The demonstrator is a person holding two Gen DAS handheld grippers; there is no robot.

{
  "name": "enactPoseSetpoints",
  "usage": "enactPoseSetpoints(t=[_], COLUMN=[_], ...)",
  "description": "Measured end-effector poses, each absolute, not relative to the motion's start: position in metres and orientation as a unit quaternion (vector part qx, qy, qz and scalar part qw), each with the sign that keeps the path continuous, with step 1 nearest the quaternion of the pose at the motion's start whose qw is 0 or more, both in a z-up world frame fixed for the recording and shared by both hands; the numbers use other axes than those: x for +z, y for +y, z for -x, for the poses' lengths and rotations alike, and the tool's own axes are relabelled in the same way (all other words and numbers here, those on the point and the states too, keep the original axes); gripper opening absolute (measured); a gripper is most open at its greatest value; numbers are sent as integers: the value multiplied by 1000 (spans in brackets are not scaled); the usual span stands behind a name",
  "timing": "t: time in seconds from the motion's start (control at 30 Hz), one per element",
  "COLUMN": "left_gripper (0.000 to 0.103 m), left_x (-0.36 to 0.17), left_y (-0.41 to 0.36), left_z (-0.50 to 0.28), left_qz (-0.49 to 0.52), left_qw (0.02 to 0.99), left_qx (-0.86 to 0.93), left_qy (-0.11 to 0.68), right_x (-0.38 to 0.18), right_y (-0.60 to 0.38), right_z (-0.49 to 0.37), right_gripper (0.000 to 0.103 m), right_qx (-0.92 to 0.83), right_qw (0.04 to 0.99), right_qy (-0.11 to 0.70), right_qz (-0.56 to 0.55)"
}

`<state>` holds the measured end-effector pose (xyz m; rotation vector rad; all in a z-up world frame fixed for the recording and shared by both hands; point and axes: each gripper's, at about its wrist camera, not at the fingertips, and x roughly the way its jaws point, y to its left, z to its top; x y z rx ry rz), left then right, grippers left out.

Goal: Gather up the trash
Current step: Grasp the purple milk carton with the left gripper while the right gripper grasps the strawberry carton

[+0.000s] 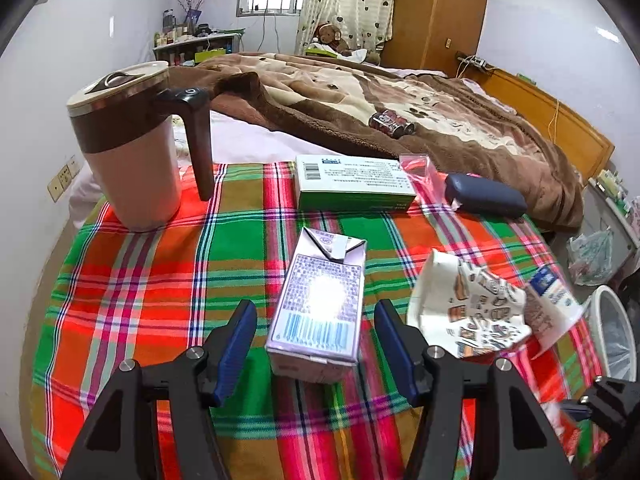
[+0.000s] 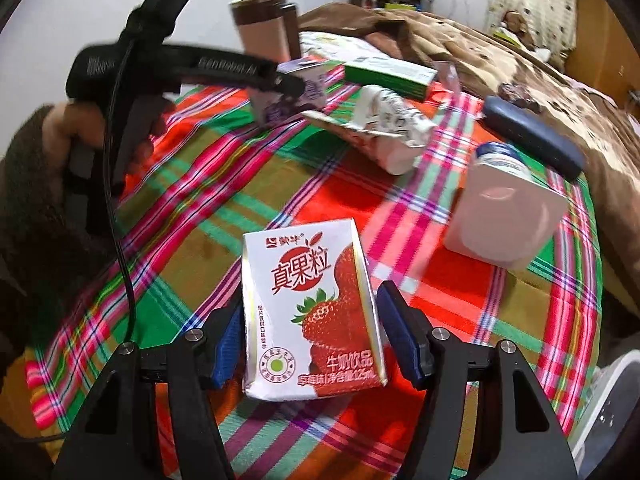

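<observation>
My left gripper [image 1: 316, 344] has its jaws spread wide around a purple drink carton [image 1: 318, 312] at lower centre, touching neither side. My right gripper [image 2: 310, 340] brackets a strawberry milk carton [image 2: 312, 312] at bottom centre; I cannot tell whether it pinches. A crumpled paper cup [image 1: 468, 308] lies right, on the plaid tablecloth [image 1: 160, 280].

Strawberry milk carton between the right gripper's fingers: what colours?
White with red strawberry artwork, clearest in the right wrist view.
</observation>
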<state>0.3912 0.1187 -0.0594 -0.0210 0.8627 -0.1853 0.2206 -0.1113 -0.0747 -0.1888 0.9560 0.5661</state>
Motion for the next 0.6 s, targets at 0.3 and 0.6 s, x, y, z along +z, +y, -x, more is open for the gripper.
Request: enactPoseSetpoints(t=[0.3, 0.6], left_gripper=[41, 38], left_x=[-69, -65], left_y=[121, 120], left_z=[-404, -390], left_qz=[18, 15], left_qw=[902, 904], left_qx=[-78, -75], left_qy=[425, 421], right_x=[-81, -79], right_y=[-117, -118], right_z=[-230, -227], right_gripper=[56, 55], right_qx=[254, 248], right_qw=[854, 859], right_qy=[450, 445], right_qz=[61, 51])
